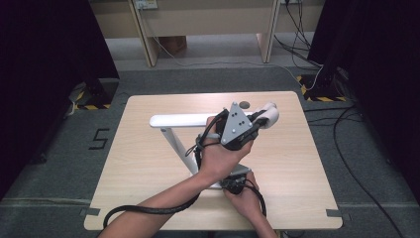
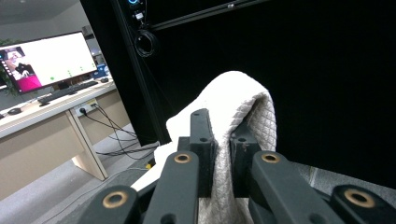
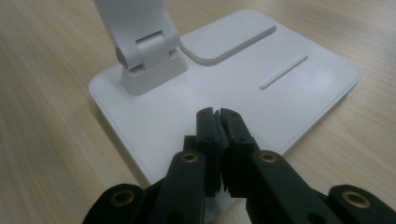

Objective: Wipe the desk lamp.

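Left gripper view: left gripper (image 2: 223, 140) clamps white cloth (image 2: 233, 100).

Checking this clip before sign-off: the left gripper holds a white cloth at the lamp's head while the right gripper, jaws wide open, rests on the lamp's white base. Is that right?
Not quite. The right gripper is shut, not wide open: the right gripper view shows its jaws together with nothing between them, tips on the lamp base. The rest holds: the left gripper grips the white cloth at the lamp head.

White desk lamp (image 1: 183, 130) on wooden table (image 1: 133, 163), left gripper (image 1: 257, 118) clamping white cloth (image 1: 270, 114) at lamp head; right gripper (image 1: 233, 184) at lamp base (image 1: 241, 170)
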